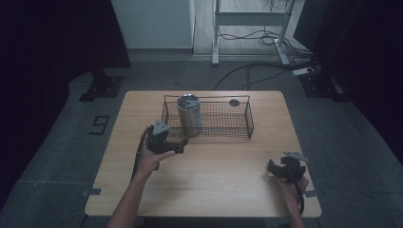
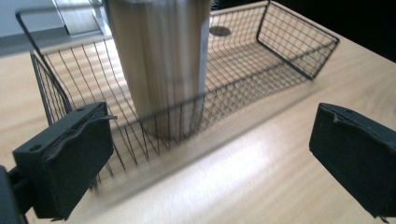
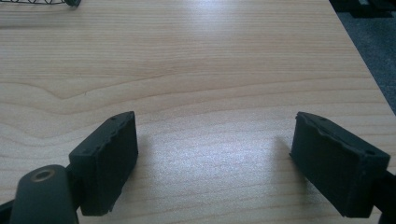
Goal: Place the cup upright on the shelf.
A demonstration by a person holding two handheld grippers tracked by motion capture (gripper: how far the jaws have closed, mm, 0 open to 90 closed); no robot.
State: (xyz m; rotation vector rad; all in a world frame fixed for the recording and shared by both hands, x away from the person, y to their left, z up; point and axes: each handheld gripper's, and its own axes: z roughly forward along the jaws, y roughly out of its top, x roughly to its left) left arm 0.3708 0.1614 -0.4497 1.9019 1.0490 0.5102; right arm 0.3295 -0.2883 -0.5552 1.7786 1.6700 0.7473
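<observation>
left gripper view has the left claw (image 2: 205,154) spread wide and empty, its jaws low over the worktop (image 2: 261,177) just outside the wire basket (image 2: 299,51). straight ahead of that claw, inside the basket's near end, stands the steel tumbler (image 2: 161,60), upright. it looks rigid and smooth, likely slippery, probably light if empty. i would take it around the upper body, above the basket wall, squeezing firmly across its width and lifting straight up. the right claw (image 3: 212,163) is also parted and holds nothing, resting well away over bare wood
</observation>
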